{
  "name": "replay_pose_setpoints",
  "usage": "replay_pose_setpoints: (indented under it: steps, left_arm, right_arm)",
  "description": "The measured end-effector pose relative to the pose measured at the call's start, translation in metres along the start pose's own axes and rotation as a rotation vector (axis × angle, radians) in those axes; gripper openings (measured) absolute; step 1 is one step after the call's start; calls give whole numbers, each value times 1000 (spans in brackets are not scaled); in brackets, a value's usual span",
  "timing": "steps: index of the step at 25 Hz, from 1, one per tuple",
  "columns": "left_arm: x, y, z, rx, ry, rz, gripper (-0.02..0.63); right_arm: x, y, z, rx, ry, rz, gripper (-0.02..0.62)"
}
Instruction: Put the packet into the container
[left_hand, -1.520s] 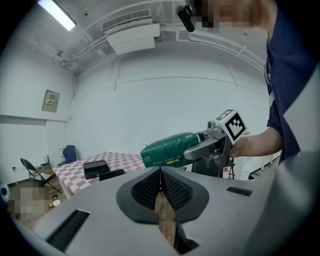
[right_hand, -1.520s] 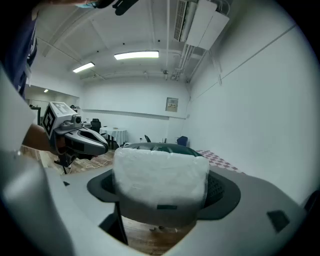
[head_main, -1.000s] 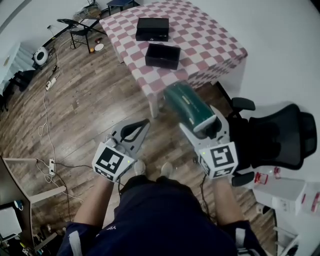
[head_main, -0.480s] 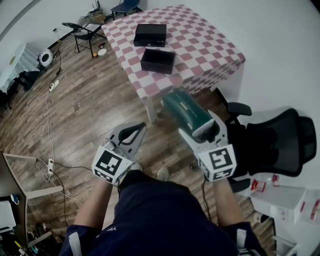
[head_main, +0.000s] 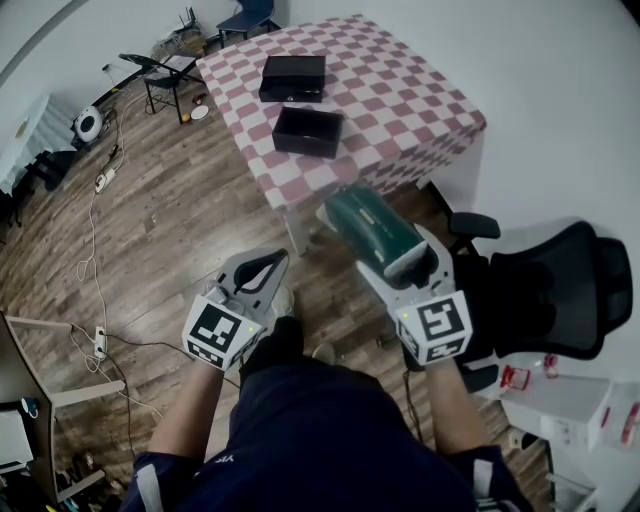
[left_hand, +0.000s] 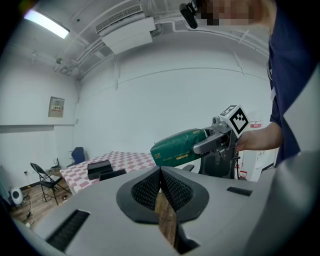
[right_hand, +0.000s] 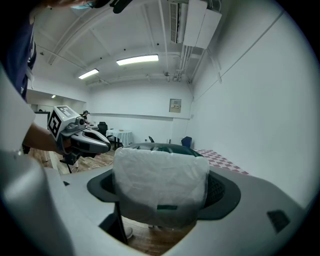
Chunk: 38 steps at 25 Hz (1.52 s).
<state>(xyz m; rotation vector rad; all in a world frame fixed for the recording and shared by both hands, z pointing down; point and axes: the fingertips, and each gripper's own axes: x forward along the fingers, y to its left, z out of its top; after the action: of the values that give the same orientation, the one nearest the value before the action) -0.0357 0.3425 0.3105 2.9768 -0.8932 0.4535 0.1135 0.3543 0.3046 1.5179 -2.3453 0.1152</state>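
Observation:
My right gripper (head_main: 398, 262) is shut on a dark green packet (head_main: 368, 226) with a white end, held level above the floor, short of the table. The right gripper view shows the packet's white end (right_hand: 160, 185) filling the jaws. My left gripper (head_main: 262, 272) is shut and holds nothing; its pads (left_hand: 161, 189) meet. An open black container (head_main: 307, 132) sits near the table's front edge, with a closed black box (head_main: 292, 77) behind it. From the left gripper view I see the packet (left_hand: 181, 146) to the right and the container (left_hand: 112, 174) far off.
The table (head_main: 400, 100) has a pink and white checked cloth and stands against a white wall. A black office chair (head_main: 545, 285) is at my right. Cables (head_main: 95, 215) and a power strip lie on the wooden floor at left. Folding chairs (head_main: 165, 70) stand beyond the table.
I have stepped towards the table; it sits lower and nearer in the head view. Both grippers keep their hold and spacing, and the packet stays in the right one.

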Motion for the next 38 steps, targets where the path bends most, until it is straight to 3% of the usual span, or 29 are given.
replay_pose_setpoints:
  steps: [10, 27, 38]
  left_arm:
    - [52, 64, -11, -31, -12, -27, 24]
    - [142, 273, -34, -97, 31, -90, 24]
    - [177, 336, -41, -134, 26, -131, 24]
  right_arm:
    - [69, -31, -2, -8, 52, 1, 442]
    - [280, -81, 33, 28, 139, -15, 442]
    - [351, -87, 41, 24, 220, 12, 442]
